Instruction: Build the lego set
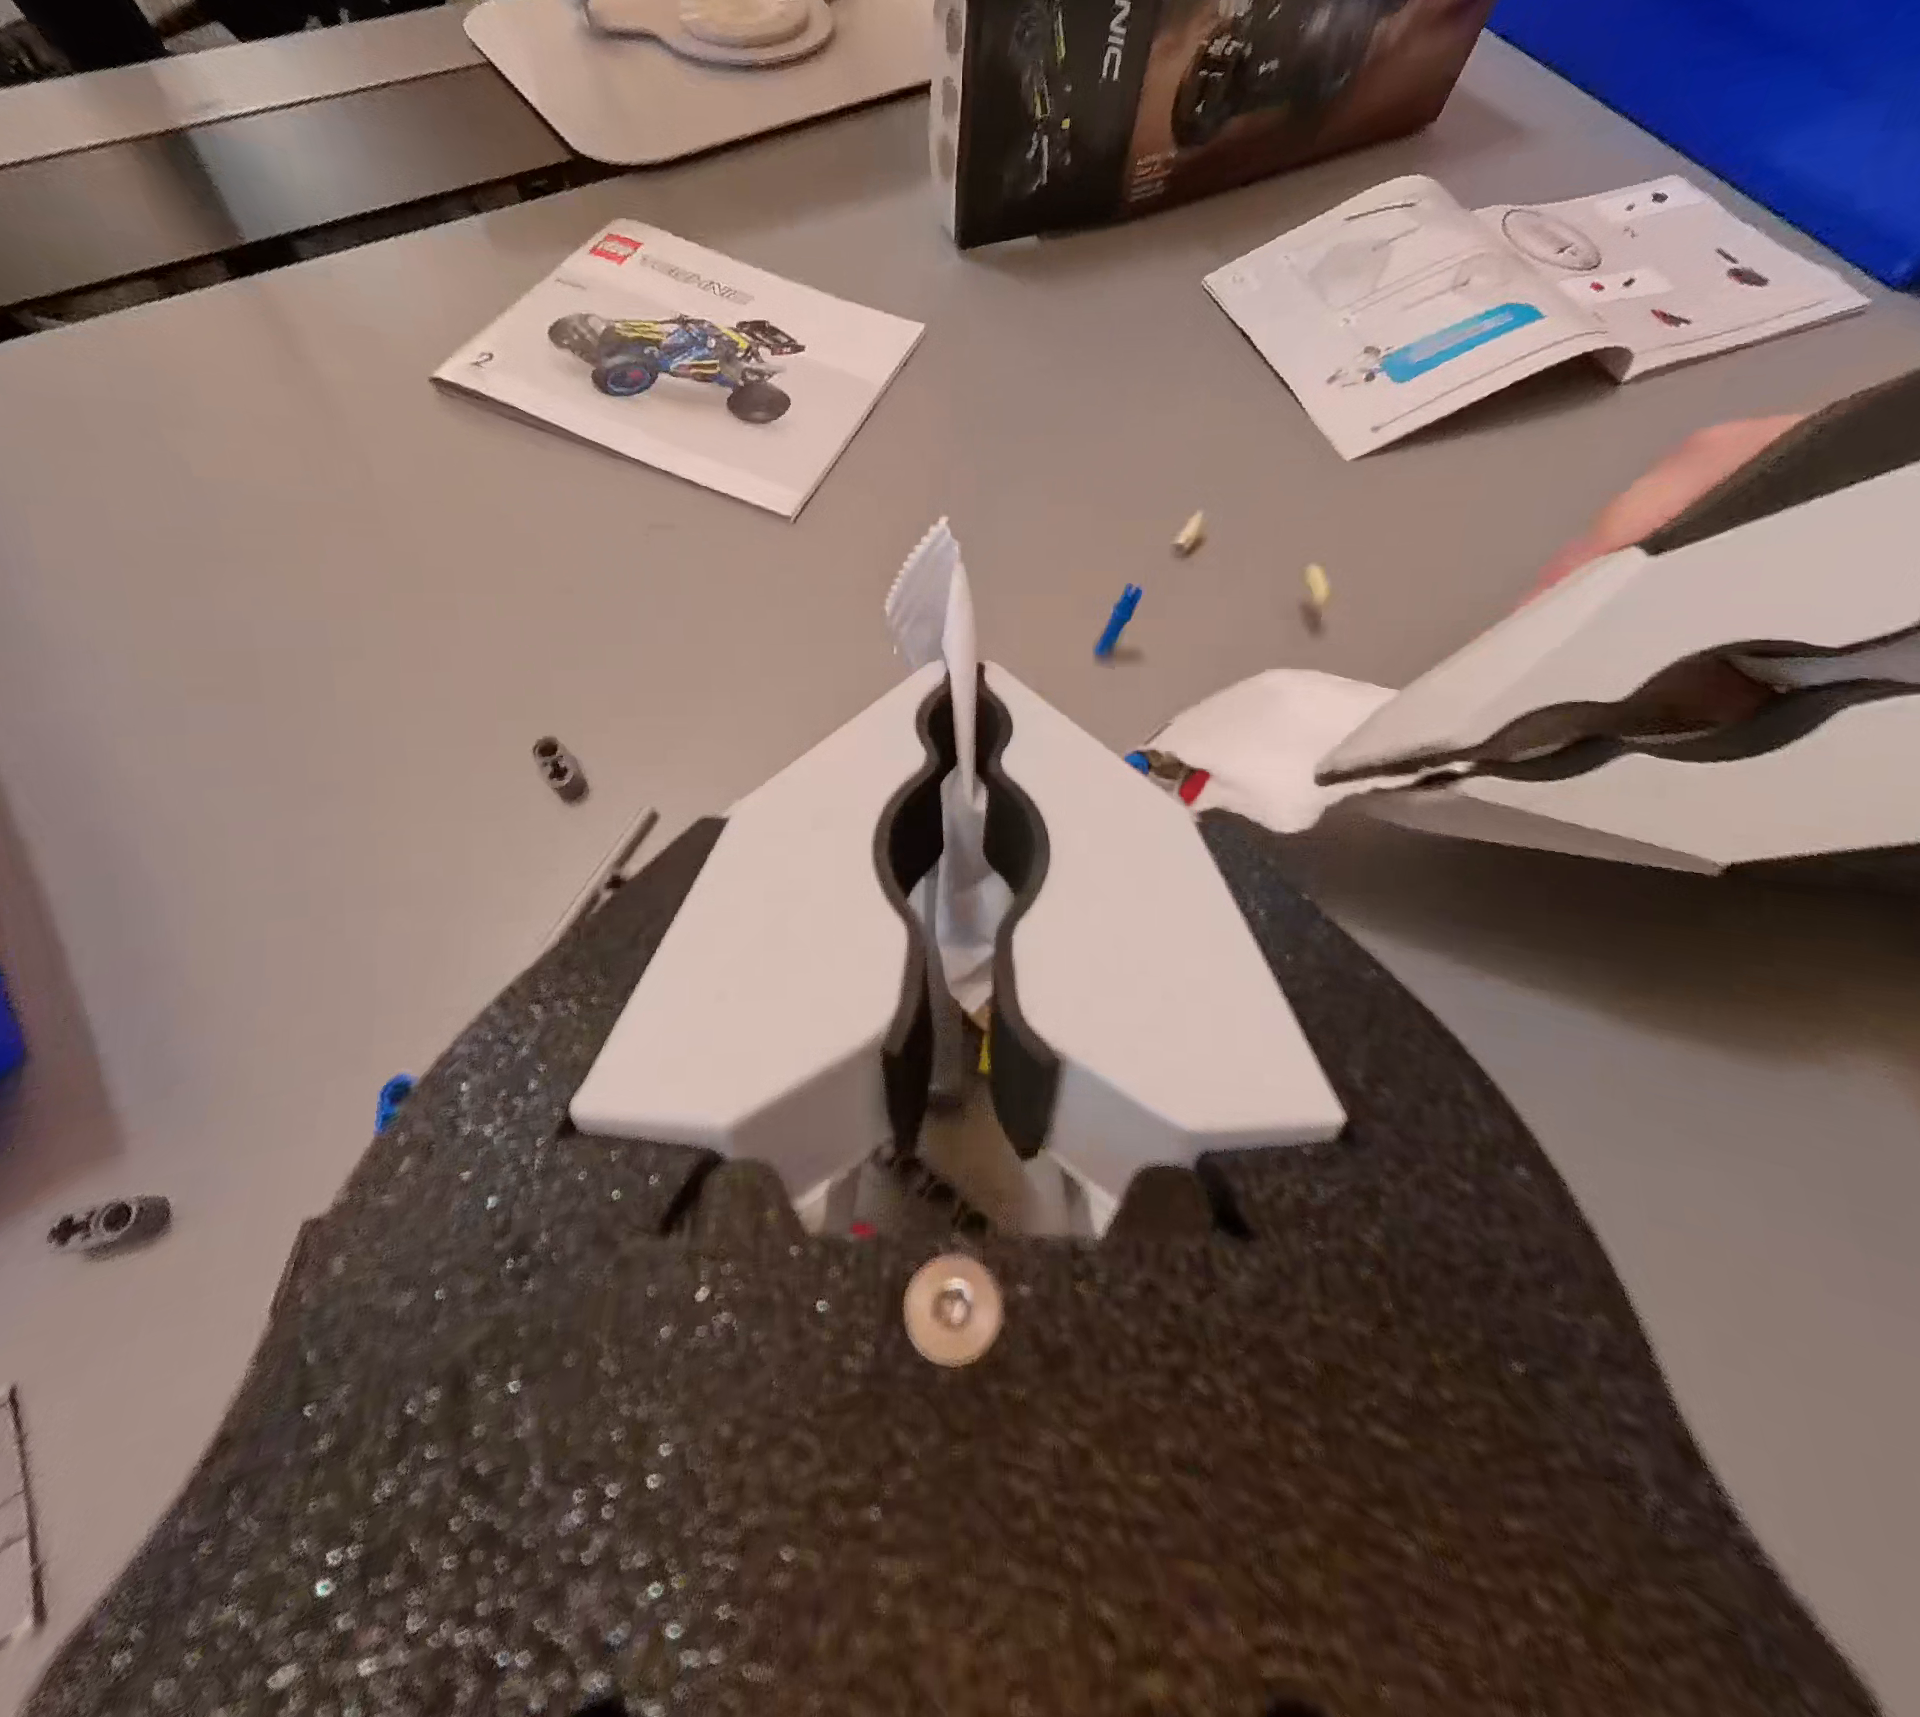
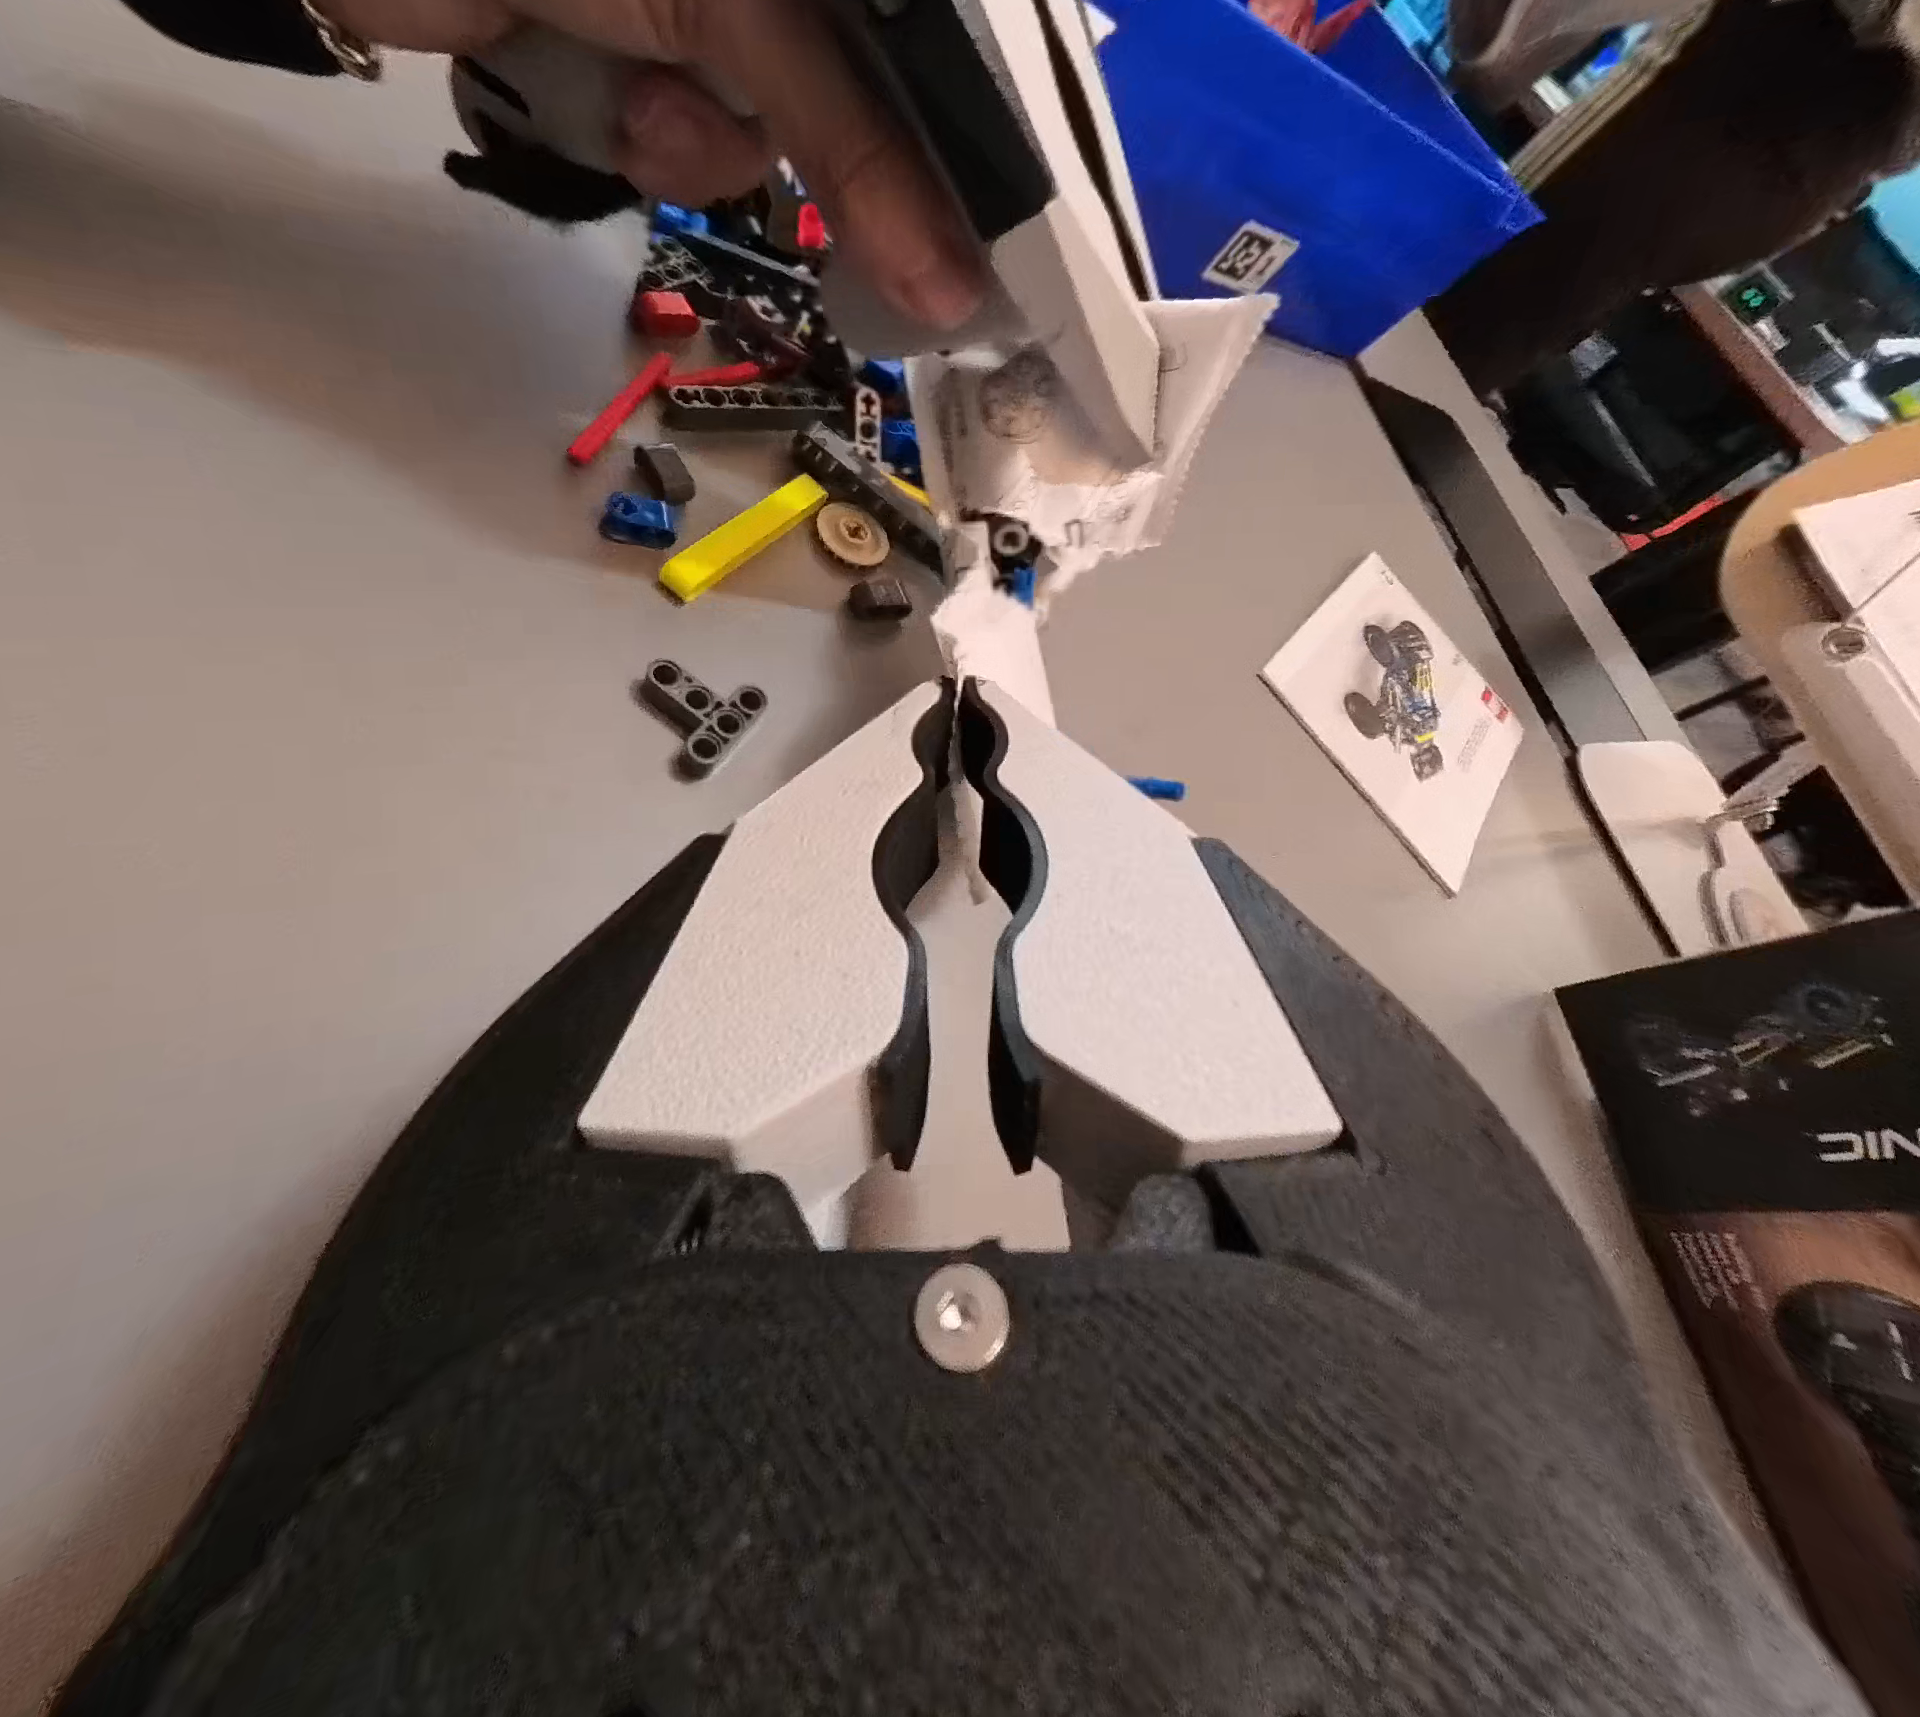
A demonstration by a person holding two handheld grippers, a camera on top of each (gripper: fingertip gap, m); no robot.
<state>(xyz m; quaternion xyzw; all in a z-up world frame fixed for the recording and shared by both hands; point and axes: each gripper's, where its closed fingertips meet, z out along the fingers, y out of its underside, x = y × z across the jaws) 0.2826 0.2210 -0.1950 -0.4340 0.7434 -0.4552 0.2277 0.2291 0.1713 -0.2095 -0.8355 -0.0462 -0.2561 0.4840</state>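
Note:
A white paper parts bag (image 2: 1195, 379) is torn open and stretched between both grippers above the grey table (image 2: 260, 732). My left gripper (image 1: 961, 680) is shut on a strip of the bag with a serrated edge (image 1: 935, 587). It also shows in the right wrist view (image 2: 1132, 420), held by a hand. My right gripper (image 2: 958, 691) is shut on the bag's torn lower edge; in the left wrist view it (image 1: 1340, 774) comes in from the right. Several loose lego pieces (image 2: 758, 420) lie under the bag, among them a yellow beam (image 2: 743, 537) and a grey T-shaped beam (image 2: 707, 717).
The lego box (image 1: 1195, 5) stands at the back, with a closed booklet (image 1: 675, 363) and an open booklet (image 1: 1507, 296) in front of it. A blue bin (image 2: 1299, 140) sits beside the table. A blue pin (image 1: 1117, 618), tan pins (image 1: 1190, 532) and a black connector (image 1: 561, 768) lie scattered. The grippers' ends are close to 8 cm from one another.

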